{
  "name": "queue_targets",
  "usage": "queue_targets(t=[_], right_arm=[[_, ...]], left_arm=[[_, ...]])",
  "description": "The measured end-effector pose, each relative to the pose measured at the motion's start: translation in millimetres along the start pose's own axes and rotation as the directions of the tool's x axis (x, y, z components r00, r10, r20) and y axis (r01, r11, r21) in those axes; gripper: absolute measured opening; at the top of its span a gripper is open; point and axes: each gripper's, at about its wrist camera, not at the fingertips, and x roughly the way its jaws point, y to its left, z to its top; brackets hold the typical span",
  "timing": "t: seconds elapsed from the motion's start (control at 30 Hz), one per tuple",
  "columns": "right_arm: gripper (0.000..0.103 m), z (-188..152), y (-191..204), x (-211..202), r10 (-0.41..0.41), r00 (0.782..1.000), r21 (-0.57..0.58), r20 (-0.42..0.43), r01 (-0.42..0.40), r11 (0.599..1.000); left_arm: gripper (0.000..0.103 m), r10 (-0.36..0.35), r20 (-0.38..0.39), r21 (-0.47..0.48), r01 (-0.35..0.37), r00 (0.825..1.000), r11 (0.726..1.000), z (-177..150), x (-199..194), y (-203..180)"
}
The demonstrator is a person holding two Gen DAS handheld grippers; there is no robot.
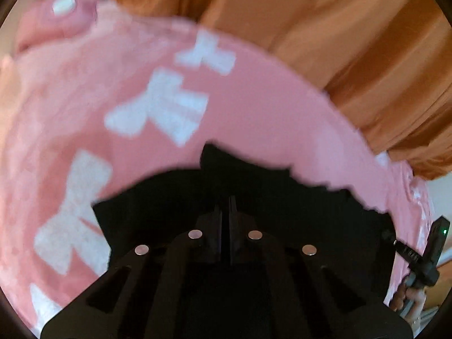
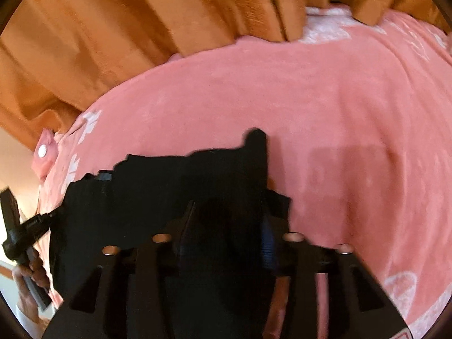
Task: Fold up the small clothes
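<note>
Fingers of both left gripper [image 1: 225, 206] and right gripper [image 2: 226, 212] clenched on black garment [image 1: 254, 186]; hem toward twelve o'clock could slip if tugged apart.

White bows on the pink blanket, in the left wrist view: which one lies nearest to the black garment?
The lower-left bow is nearest: the black garment meets its right edge, whereas the two upper bows are apart from it.

pink fleece blanket [image 2: 325, 118] with white bow prints covering the bed, black garment [image 2: 158, 186] lying on it
</note>
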Motion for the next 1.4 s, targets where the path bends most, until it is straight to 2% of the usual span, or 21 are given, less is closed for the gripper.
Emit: queue_targets(t=[0.13, 0.2, 0.23, 0.3, 0.37, 0.43, 0.5, 0.57, 0.63, 0.67, 0.8, 0.83, 0.9, 0.93, 0.97, 1.0, 1.13, 1.2, 1.23, 1.3, 1.4], right_arm=[[0.005, 4.0, 32.4, -51.4, 0.157, 0.981, -0.096, 0.116, -0.146, 0.985], [0.005, 4.0, 34.9, -53.0, 0.114, 0.985, -0.153, 0.132, -0.093, 0.984], [0.004, 5.0, 22.4, -32.7, 0.057, 0.996, -0.122, 0.075, -0.047, 0.991], [0.004, -0.3, -3.3, 1.4, -0.005, 1.000, -0.047, -0.023, 0.004, 0.999], [0.003, -5.5, -12.8, 16.2, -0.017, 0.998, -0.026, -0.060, 0.016, 1.000], [0.004, -4.7, -6.1, 12.6, -0.026, 0.998, -0.046, -0.055, 0.024, 0.999], [0.008, -6.3, 3.5, 1.1, -0.006, 0.999, -0.053, -0.052, 0.003, 0.999], [0.025, -14.3, 5.7, -17.5, -0.005, 0.999, -0.056, -0.042, 0.003, 0.998], [0.041, -31.4, 6.8, -38.5, 0.005, 0.999, -0.066, -0.050, -0.009, 0.998], [0.046, -45.5, 5.3, -51.0, 0.012, 0.998, -0.064, -0.065, -0.016, 0.998], [0.047, -94.9, 5.9, -66.4, 0.038, 0.993, -0.101, -0.109, -0.050, 0.994], [0.047, -104.4, 7.7, -60.1, 0.039, 0.990, -0.106, -0.139, -0.054, 0.993], [0.033, -115.0, 10.8, -50.1, 0.034, 0.986, -0.128, -0.162, -0.055, 0.990], [0.001, -115.8, 12.5, -46.4, 0.023, 0.985, -0.147, -0.172, -0.049, 0.988], [0.003, -116.1, 12.3, -47.6, 0.001, 0.986, -0.158, -0.166, -0.028, 0.987], [0.003, -114.9, 8.6, -55.2, -0.010, 0.990, -0.145, -0.142, -0.011, 0.989], [0.002, -123.4, -25.5, -95.9, 0.080, 0.993, 0.020, -0.088, -0.078, 0.997], [0.002, -137.4, -38.9, -71.1, 0.066, 0.979, 0.079, -0.195, -0.051, 0.996], [0.003, -144.7, -36.7, -54.7, 0.058, 0.965, 0.066, -0.255, -0.043, 0.997], [0.003, -140.6, -22.3, -57.7, -0.003, 0.975, -0.032, -0.223, -0.004, 0.999], [0.020, -135.1, -19.1, -73.9, -0.011, 0.982, -0.005, -0.187, 0.010, 1.000]], left_arm=[[0.002, -0.035, 0.099, 0.003, 0.035, 0.994, 0.999, 2.5, -51.8, 3.0], [0.002, 0.083, 0.081, 0.010, -0.084, 0.993, 0.996, -1.2, -45.4, 20.7], [0.002, 0.127, 0.031, -0.005, -0.127, 0.991, 0.992, -2.0, -31.1, 34.1], [0.003, 0.139, -0.084, -0.079, -0.145, 0.987, 0.986, -8.6, 5.0, 63.6], [0.003, 0.144, -0.051, -0.053, -0.147, 0.988, 0.988, -13.6, 10.2, 63.0], [0.003, 0.184, -0.044, 0.051, -0.181, 0.982, 0.982, -18.3, 7.2, 43.0], [0.005, 0.155, -0.069, 0.044, -0.152, 0.985, 0.987, -21.7, 0.4, 37.3], [0.013, 0.126, -0.062, 0.030, -0.124, 0.990, 0.992, -28.7, -18.8, 37.0], [0.044, 0.104, -0.063, 0.028, -0.102, 0.993, 0.994, -42.3, -38.3, 40.7], [0.049, 0.102, -0.071, 0.022, -0.100, 0.992, 0.995, -47.5, -44.5, 40.6], [0.061, 0.072, -0.145, -0.008, -0.074, 0.987, 0.997, -85.8, -57.2, 49.9], [0.061, 0.070, -0.171, -0.016, -0.074, 0.983, 0.997, -94.8, -53.1, 51.2], [0.060, 0.061, -0.212, -0.036, -0.071, 0.975, 0.997, -107.5, -45.0, 51.4], [0.049, 0.088, -0.185, -0.009, -0.092, 0.979, 0.996, -111.5, -48.1, 47.4], [0.035, 0.101, -0.186, 0.027, -0.098, 0.977, 0.995, -111.7, -48.7, 41.7], [0.009, 0.081, -0.199, 0.046, -0.073, 0.977, 0.996, -111.7, -51.2, 39.0], [0.004, 0.055, -0.216, -0.010, -0.058, 0.975, 0.998, -123.2, -68.2, 56.9], [0.004, 0.055, -0.228, -0.030, -0.064, 0.972, 0.998, -130.3, -64.6, 63.5], [0.005, 0.079, -0.222, 0.004, -0.080, 0.972, 0.997, -129.1, -64.6, 59.0], [0.005, 0.101, -0.218, 0.030, -0.097, 0.971, 0.995, -129.2, -65.0, 55.5], [0.008, 0.095, -0.221, -0.010, -0.100, 0.971, 0.995, -126.0, -74.9, 58.1]])
